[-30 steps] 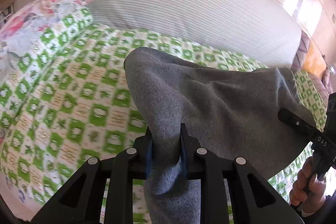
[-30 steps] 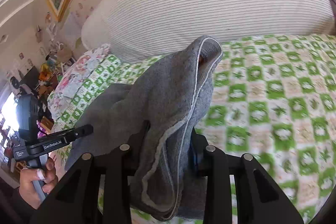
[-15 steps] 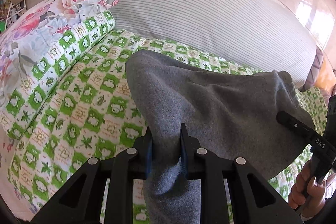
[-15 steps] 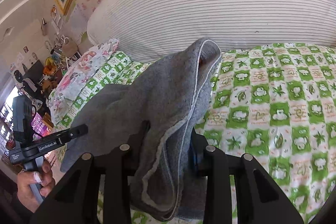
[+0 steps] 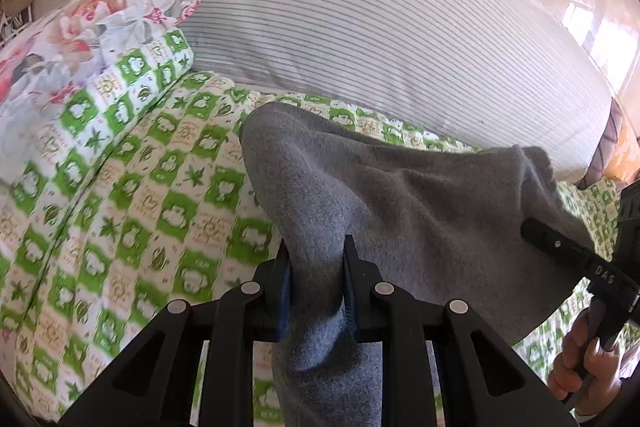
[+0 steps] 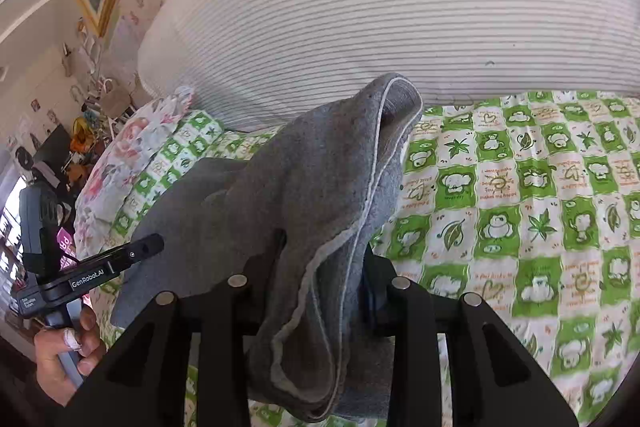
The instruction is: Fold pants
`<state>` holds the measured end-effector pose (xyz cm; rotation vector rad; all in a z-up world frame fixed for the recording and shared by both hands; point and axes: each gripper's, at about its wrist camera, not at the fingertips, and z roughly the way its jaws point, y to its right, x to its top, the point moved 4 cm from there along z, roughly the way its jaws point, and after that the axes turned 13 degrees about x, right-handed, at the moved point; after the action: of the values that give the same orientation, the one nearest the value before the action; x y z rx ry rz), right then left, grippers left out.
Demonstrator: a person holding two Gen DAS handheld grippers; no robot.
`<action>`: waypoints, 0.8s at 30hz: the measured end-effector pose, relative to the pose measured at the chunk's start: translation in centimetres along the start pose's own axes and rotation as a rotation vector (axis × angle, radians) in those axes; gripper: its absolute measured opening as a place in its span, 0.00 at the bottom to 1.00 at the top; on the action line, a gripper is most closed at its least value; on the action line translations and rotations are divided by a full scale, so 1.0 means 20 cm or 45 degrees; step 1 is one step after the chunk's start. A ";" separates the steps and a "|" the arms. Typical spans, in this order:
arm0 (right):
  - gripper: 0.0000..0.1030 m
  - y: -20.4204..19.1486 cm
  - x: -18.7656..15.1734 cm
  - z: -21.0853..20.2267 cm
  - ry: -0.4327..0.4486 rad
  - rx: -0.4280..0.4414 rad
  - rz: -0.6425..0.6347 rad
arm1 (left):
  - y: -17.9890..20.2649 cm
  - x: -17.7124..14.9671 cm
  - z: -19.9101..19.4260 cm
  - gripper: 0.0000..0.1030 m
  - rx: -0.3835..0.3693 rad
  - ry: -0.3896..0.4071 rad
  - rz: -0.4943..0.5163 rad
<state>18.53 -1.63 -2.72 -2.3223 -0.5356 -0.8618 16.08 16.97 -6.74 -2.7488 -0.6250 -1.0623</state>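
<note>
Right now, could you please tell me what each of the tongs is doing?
Left tongs: closed on the gray pants.
Right tongs: closed on the gray pants.

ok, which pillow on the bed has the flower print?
The small floral pillow at the left end, resting on the green checked bolster. The big pillow behind the pants is plain striped.
</note>
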 end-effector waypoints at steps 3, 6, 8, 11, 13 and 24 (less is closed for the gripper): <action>0.34 0.05 0.03 0.04 -0.009 0.011 0.032 | 0.00 0.03 0.05 0.21 -0.014 -0.003 -0.001; 0.34 0.10 0.06 0.09 -0.016 0.015 0.043 | 0.00 0.05 0.10 0.21 -0.020 -0.011 0.004; 0.34 0.11 0.07 0.11 -0.025 0.014 0.041 | 0.00 0.05 0.13 0.21 -0.031 -0.033 -0.003; 0.34 0.15 0.06 0.15 -0.050 0.010 0.048 | -0.01 0.03 0.18 0.20 -0.035 -0.062 -0.007; 0.33 0.17 0.04 0.17 -0.067 0.005 0.053 | -0.02 0.02 0.20 0.20 -0.040 -0.078 -0.013; 0.58 0.31 -0.03 0.22 -0.148 -0.059 0.089 | -0.09 -0.07 0.33 0.34 -0.090 -0.179 -0.049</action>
<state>23.45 -3.51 -8.26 -2.4295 -0.4844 -0.7174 18.48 19.86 -12.71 -2.9036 -0.6741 -0.9220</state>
